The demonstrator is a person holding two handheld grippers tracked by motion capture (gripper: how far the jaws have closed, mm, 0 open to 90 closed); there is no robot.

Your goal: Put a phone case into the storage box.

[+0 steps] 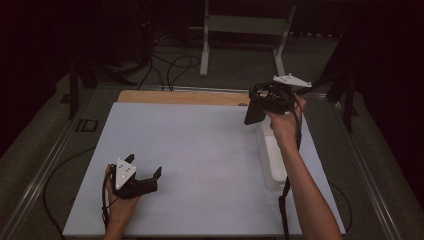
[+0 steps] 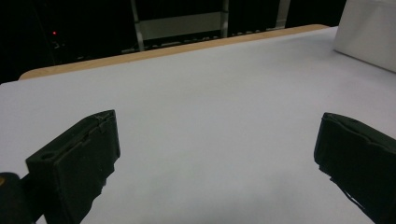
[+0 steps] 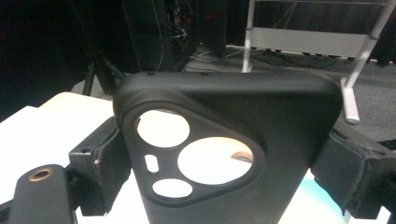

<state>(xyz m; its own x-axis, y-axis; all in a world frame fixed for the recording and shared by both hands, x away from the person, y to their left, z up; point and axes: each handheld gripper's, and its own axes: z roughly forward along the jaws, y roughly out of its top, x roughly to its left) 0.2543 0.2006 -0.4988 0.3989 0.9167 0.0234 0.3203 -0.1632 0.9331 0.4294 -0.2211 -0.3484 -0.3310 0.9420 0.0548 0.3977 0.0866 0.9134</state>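
A black phone case (image 3: 233,140) with round camera cutouts is clamped between the jaws of my right gripper (image 3: 219,163). In the high view my right gripper (image 1: 257,107) holds the phone case (image 1: 253,113) up above the far right part of the white table (image 1: 200,150), over the far end of a white box (image 1: 272,160). Low over the near left of the table, my left gripper (image 1: 146,173) is open, its jaws spread wide with nothing between them. The left gripper (image 2: 217,158) faces bare white tabletop.
The long white box lies along the table's right side, and its corner (image 2: 369,37) shows in the left gripper view. A wooden strip (image 1: 180,96) runs along the table's far edge. Cables and a metal stand (image 1: 245,30) are on the floor beyond.
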